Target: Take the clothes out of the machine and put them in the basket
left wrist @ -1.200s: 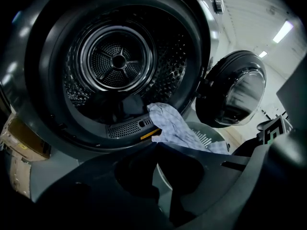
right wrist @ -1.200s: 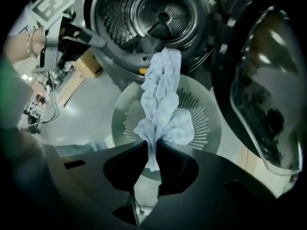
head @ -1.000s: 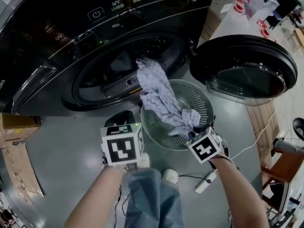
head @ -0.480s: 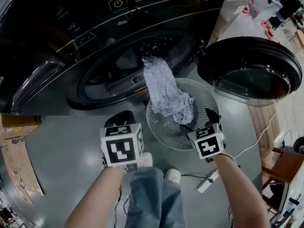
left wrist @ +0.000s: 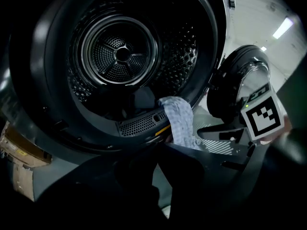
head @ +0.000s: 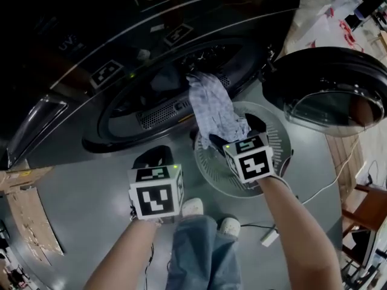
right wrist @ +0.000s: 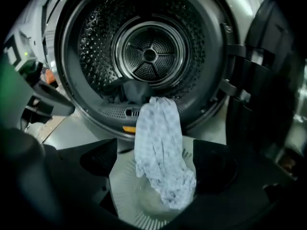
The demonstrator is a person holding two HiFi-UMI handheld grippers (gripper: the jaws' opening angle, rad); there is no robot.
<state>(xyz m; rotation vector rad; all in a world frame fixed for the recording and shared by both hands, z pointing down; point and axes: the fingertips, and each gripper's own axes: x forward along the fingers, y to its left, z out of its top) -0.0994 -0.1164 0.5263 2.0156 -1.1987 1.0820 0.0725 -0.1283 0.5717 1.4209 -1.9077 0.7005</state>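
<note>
Pulling the pale patterned cloth (head: 214,110) fully clear seems the step in hand: it hangs over the door rim of the machine (head: 121,110), and its lower end lies in the basket (head: 277,139). It is better to grip it high, near the rim, and lift before dropping. The right tongs (head: 237,133) stand wide, having just been opening; the cloth is between the jaws, not pressed. The left tongs (head: 153,158) are closed and empty.

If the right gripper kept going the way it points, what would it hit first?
Most likely the pale patterned cloth, hanging from the machine into the basket. The right gripper has jaws that have just been opening, with the cloth between them; depth is unclear.
</note>
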